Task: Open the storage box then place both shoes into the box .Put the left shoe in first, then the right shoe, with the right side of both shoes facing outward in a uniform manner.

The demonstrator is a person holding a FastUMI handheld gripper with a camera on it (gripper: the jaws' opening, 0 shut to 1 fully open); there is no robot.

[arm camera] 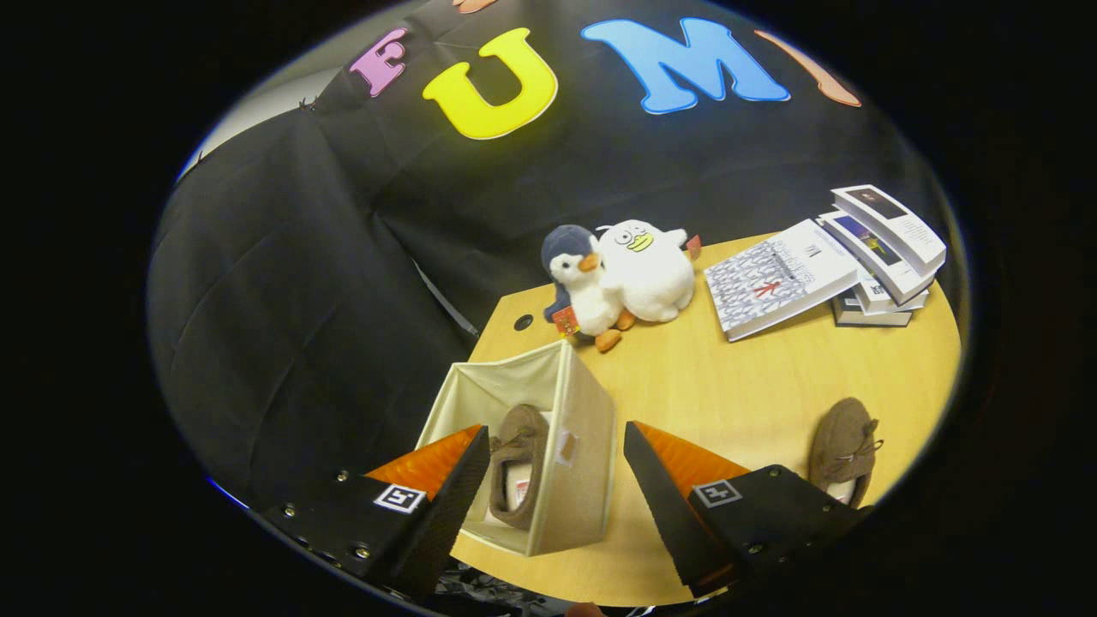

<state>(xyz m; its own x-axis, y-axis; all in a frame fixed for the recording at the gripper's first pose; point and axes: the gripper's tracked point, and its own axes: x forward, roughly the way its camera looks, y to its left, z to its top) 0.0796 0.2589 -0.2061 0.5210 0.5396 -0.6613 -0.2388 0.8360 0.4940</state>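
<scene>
A beige fabric storage box (578, 446) stands open on the wooden table (737, 394), just ahead of my fingers. One brown slipper (518, 467) stands on its side inside the box, against the right wall. The second brown slipper (844, 450) lies on the table to the right, beyond my right finger. My gripper (553, 488) hovers above the box with its fingers wide apart and nothing held between them; the left finger (446, 480) is over the box's opening.
Two plush toys, a grey-and-white penguin (578, 283) and a white duck (647, 270), sit at the table's back. An open book (780, 283) and a stack of books (883, 253) lie at the back right. Left of the box the table ends.
</scene>
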